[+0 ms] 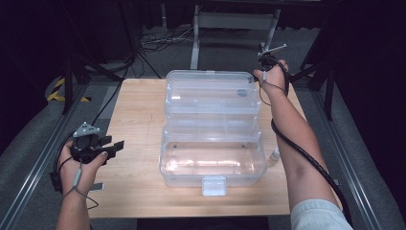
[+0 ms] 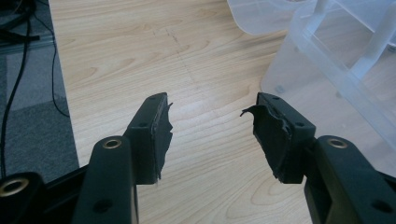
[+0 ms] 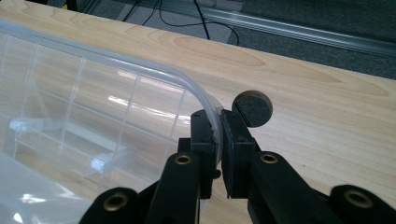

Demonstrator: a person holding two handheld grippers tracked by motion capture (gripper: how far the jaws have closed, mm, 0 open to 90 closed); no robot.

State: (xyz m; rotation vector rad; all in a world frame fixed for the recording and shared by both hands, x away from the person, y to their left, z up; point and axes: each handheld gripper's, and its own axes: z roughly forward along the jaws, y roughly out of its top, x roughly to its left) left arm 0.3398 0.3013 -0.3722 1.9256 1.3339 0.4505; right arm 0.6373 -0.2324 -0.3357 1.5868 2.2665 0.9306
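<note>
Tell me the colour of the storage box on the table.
The storage box is clear, colourless plastic; it shows best in the high view.

You see the clear plastic box (image 1: 213, 160) standing mid-table, its lid (image 1: 210, 91) swung fully back and open, the far-right lid rim pinched, white latch facing you.

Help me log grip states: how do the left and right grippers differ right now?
The left gripper has its jaws spread with nothing between them; the right gripper is clamped on the clear lid's rim. The left hovers beside the box, the right at its far corner. Both have black jaws.
</note>
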